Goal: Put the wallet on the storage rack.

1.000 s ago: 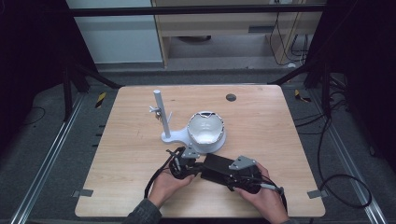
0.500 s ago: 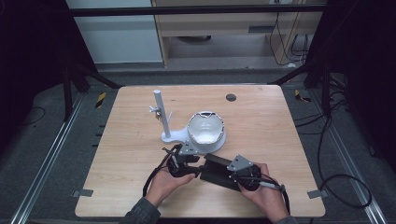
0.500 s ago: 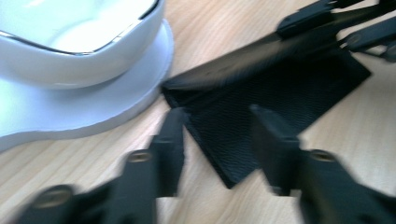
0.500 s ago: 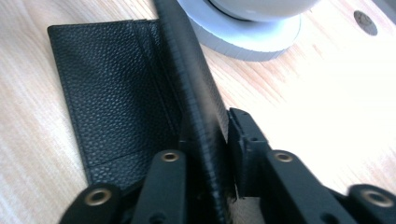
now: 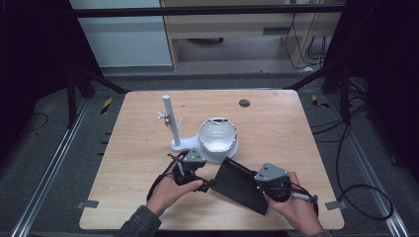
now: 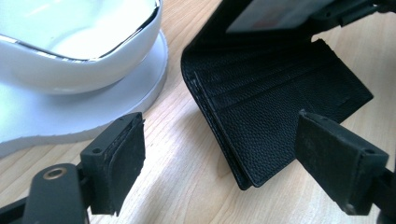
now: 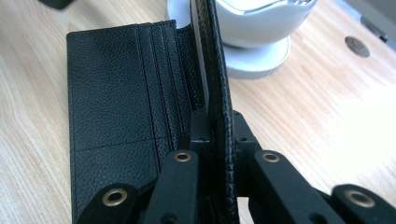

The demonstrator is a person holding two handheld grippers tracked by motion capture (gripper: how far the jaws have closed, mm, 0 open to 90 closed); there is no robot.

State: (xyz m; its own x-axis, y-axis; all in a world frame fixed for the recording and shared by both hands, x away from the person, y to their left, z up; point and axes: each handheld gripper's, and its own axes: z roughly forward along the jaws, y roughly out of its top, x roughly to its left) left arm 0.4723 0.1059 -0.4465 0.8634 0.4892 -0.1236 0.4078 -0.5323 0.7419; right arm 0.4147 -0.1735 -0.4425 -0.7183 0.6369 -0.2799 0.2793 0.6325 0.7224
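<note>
Now the wallet [image 5: 240, 183] lies open on the bench [image 5: 276, 123], between the two claws and just in front of the white bowl [image 5: 217, 136]. The right claw [image 7: 215, 126] is clenched on one flap of it: in the right gripper view that flap stands on edge, pinched between the two pads, while the other flap lies flat on the wood to the claw's left, its card slots facing up. The bowl on its white base [image 7: 261, 58] sits straight ahead of this claw, just past the raised flap's far end. The left claw [image 6: 219, 154] is released, jaws spread wide and holding nothing; in the left gripper view the flat flap's near corner reaches into the gap between the pads, closer to the right pad, with bare wood under the left one. The raised flap stands beyond it at upper right. The bowl lies ahead and to the left of this claw, just beside the wallet. A white post [image 5: 169, 121] rises from the base beyond the left claw.
</note>
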